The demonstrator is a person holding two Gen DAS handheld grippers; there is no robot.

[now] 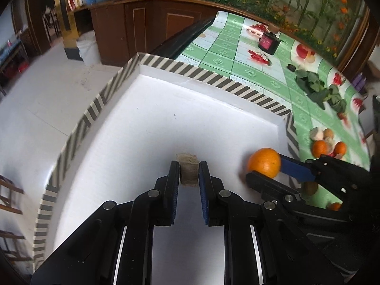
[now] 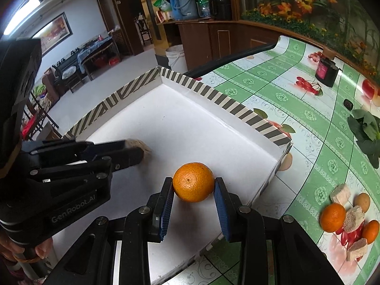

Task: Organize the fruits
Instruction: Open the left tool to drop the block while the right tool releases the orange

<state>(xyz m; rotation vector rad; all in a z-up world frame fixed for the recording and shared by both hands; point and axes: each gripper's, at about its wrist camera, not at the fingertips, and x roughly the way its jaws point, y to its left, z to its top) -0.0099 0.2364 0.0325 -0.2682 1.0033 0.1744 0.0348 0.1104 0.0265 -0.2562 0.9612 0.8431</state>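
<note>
A white tray with a striped rim (image 1: 213,78) (image 2: 237,106) lies on the table. My left gripper (image 1: 189,169) (image 2: 140,150) is shut on a tan fruit chunk (image 1: 188,171) (image 2: 142,146), low over the tray floor. My right gripper (image 2: 193,185) (image 1: 263,168) is shut on an orange (image 2: 193,181) (image 1: 264,162), resting on or just above the tray near its right wall. More oranges (image 2: 332,217) and pale fruit chunks (image 2: 340,193) lie on the tablecloth right of the tray; the pile also shows in the left wrist view (image 1: 319,148).
Green leafy vegetables (image 2: 367,130) (image 1: 315,87) lie on the green patterned tablecloth (image 2: 273,90). A dark box with a pink label (image 2: 326,71) (image 1: 268,42) stands at the far side. The table's left edge drops to the floor beyond the tray.
</note>
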